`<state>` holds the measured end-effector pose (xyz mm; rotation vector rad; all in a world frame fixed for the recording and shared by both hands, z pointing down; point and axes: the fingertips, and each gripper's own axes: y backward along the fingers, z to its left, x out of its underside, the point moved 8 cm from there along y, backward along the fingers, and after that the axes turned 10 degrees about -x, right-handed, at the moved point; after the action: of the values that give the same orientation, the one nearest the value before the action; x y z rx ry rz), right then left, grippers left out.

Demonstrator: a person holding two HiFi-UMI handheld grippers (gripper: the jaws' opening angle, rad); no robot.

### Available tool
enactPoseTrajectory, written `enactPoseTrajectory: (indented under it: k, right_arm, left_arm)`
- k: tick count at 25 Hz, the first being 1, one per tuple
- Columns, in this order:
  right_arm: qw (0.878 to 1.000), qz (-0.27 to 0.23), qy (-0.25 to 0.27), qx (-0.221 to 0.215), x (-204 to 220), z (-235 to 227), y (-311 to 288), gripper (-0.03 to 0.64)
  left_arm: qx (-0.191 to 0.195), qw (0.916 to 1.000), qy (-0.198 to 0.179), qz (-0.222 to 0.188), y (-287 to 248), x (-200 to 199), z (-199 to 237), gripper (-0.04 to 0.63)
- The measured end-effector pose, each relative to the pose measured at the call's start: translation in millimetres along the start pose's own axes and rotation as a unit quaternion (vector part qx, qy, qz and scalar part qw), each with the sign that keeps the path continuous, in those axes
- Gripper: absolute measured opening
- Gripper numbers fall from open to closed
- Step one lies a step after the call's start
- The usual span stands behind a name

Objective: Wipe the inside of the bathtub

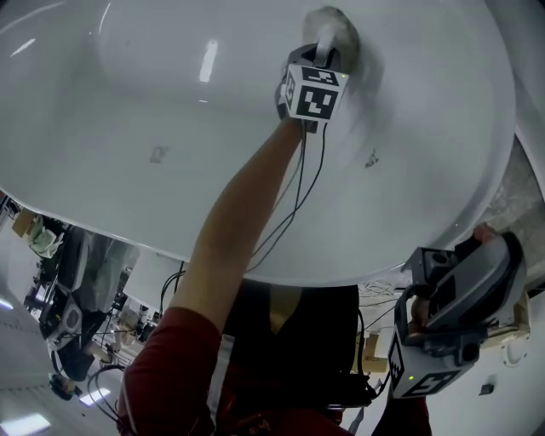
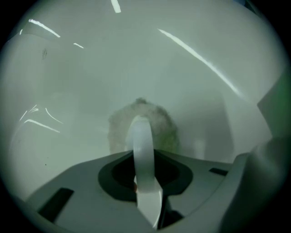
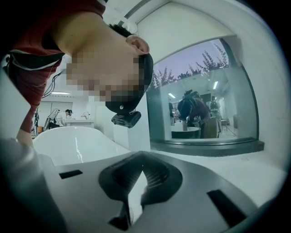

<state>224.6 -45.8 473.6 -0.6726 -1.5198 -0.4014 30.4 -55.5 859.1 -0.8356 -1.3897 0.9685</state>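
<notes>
The white bathtub (image 1: 128, 102) fills the head view from above. My left gripper (image 1: 325, 43) reaches deep into it, shut on a pale fluffy cloth (image 1: 342, 25) pressed against the far inner wall. In the left gripper view the cloth (image 2: 159, 122) bulges round the closed white fingers (image 2: 140, 136) and lies flat on the tub wall (image 2: 191, 68). My right gripper (image 1: 460, 294) hangs outside the tub rim at the lower right. It points up toward the person and is shut with nothing in it (image 3: 137, 181).
Two small dark smudges (image 1: 157, 154) (image 1: 372, 158) mark the tub's inner surface. Cables (image 1: 294, 204) trail from the left gripper along the arm. A second white tub (image 3: 77, 141) and a glass partition with people behind it (image 3: 200, 113) show in the right gripper view.
</notes>
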Motion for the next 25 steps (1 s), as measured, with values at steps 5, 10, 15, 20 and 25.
enactPoseTrajectory:
  k: [5, 10, 15, 20, 25]
  right_arm:
    - [1.000, 0.001, -0.002, 0.001, 5.7, 4.1, -1.3, 0.011]
    - [1.000, 0.005, 0.004, 0.004, -3.4, 5.8, 1.6, 0.011]
    - [1.000, 0.010, 0.017, 0.003, -22.7, 6.1, 5.9, 0.011]
    - [0.999, 0.002, 0.034, 0.027, -44.7, 13.2, 10.3, 0.011]
    - [0.996, -0.018, 0.048, 0.067, -67.2, 25.4, 19.4, 0.011]
  left_arm:
    - [0.002, 0.9999, 0.002, 0.011, -3.2, -0.9, 2.6, 0.092]
    - [-0.010, 0.9998, -0.012, 0.009, 10.6, -4.9, 4.8, 0.092]
    - [0.000, 0.9995, -0.006, -0.031, 52.3, -25.7, 2.0, 0.092]
    - [0.020, 0.9964, -0.010, -0.081, 116.4, -53.9, -11.5, 0.092]
    - [0.046, 0.9902, -0.022, -0.130, 205.9, -84.3, -27.1, 0.092]
